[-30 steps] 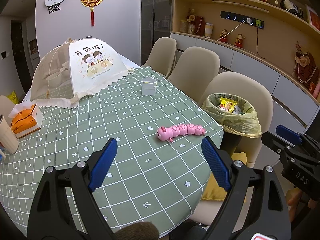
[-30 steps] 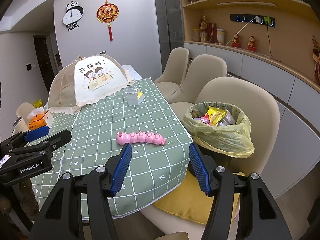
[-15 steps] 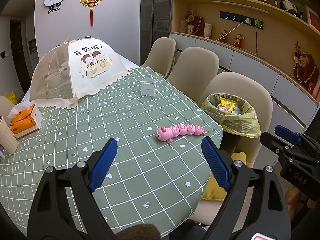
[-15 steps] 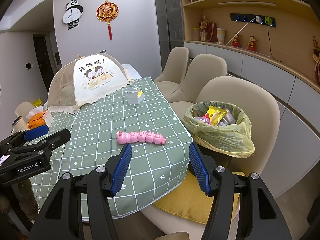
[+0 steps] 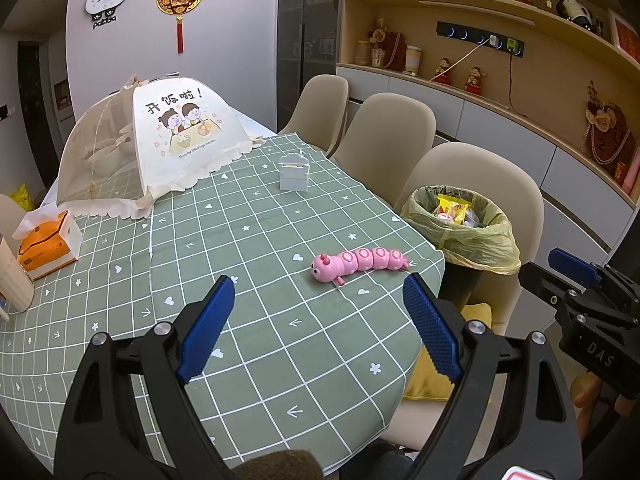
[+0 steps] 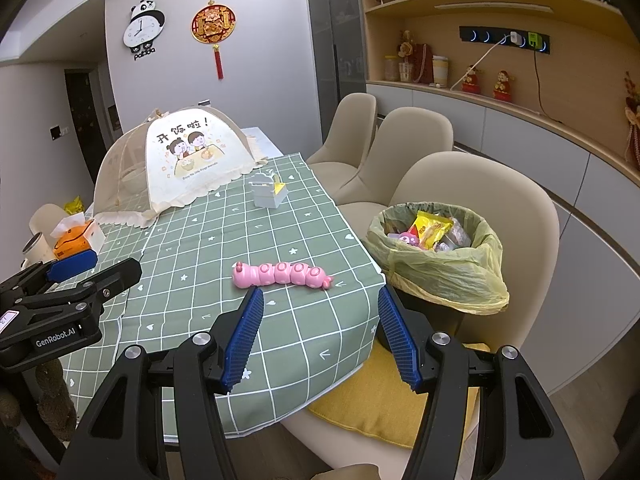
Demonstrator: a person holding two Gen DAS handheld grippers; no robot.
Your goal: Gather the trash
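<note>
Near the middle of both views, the pink toy caterpillar (image 5: 360, 262) is lying on the tablecloth (image 5: 248, 320), beside the lined bin (image 6: 436, 264) already holding wrappers. The left gripper (image 5: 320, 328) and right gripper (image 6: 320, 334) are hovering wide and empty, probably before a pickup.

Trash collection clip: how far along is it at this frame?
Mostly done, it seems: the lined trash bin on the chair already holds wrappers. Nothing is in hand; the left claw and right claw are both open and empty. The only loose item left near the table edge is the pink caterpillar toy, if it counts as trash.
</note>
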